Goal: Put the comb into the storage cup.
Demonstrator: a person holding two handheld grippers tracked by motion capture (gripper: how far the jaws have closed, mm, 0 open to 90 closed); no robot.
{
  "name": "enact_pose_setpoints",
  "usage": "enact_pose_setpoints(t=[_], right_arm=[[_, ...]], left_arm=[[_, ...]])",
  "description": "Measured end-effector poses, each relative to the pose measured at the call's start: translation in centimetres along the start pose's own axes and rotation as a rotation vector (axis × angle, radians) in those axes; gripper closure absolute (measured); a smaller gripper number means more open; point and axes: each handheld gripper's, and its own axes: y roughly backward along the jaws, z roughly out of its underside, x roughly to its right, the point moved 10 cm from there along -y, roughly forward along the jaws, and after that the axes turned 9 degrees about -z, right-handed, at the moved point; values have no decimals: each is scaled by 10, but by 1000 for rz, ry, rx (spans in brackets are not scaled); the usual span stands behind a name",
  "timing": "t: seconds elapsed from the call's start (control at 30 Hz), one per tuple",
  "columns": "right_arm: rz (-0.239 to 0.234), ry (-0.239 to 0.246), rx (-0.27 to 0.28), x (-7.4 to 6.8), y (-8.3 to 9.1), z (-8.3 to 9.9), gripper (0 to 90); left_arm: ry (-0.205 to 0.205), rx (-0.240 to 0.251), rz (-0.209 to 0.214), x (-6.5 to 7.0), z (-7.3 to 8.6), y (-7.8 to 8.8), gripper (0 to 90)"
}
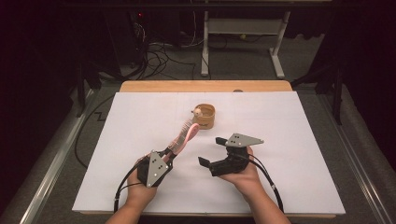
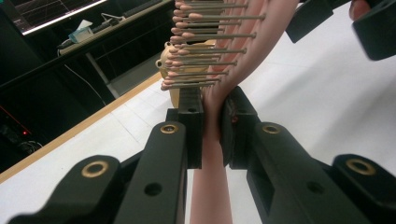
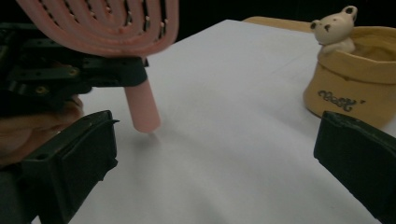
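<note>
left gripper (image 1: 171, 151) is clamped on the handle of the pink hairbrush (image 1: 185, 134) — in the left gripper view the two pads squeeze the pink stem (image 2: 212, 116) from both sides, with the bristle rows rising just beyond them. the brush is carried clear of the white table cover (image 1: 289, 140), tilted up and away from the person, its head pointing toward the tan ceramic pot (image 1: 205, 115) with the small bear figure (image 3: 332, 29) perched on its rim. the head looks near the pot but apart from it (the high view cannot settle whether the tip overlaps the rim). right gripper (image 1: 211, 150) holds nothing; its jaws stand wide apart, and in the right gripper view bare cover lies between them, with the brush handle's butt end (image 3: 142, 112) hanging at left and the pot at right. it sits just beside the brush, touching neither item. judgement on progress: pick-up is done and the grip looks firm. delivery is not — the brush is not in the pot. remaining, as it appears: carry the brush over the opening and lower it in, or pass it to the free gripper.
</note>
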Motion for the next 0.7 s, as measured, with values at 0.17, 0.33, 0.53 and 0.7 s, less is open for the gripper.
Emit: enact_pose_setpoints(t=[0.17, 0.33, 0.53, 0.7], right_arm=[[-25, -1, 16, -8, -1, -3, 5], [-42, -1, 27, -13, 0, -6, 5], [-61, 15, 44, -24, -2, -13, 5], [-78, 16, 59, -32, -3, -19, 5]], left_arm=[[-16, 1, -2, 4, -1, 0, 809], [-30, -6, -8, 6, 0, -1, 809], [-38, -7, -16, 9, 0, -2, 809], [-45, -5, -12, 11, -1, -2, 809]])
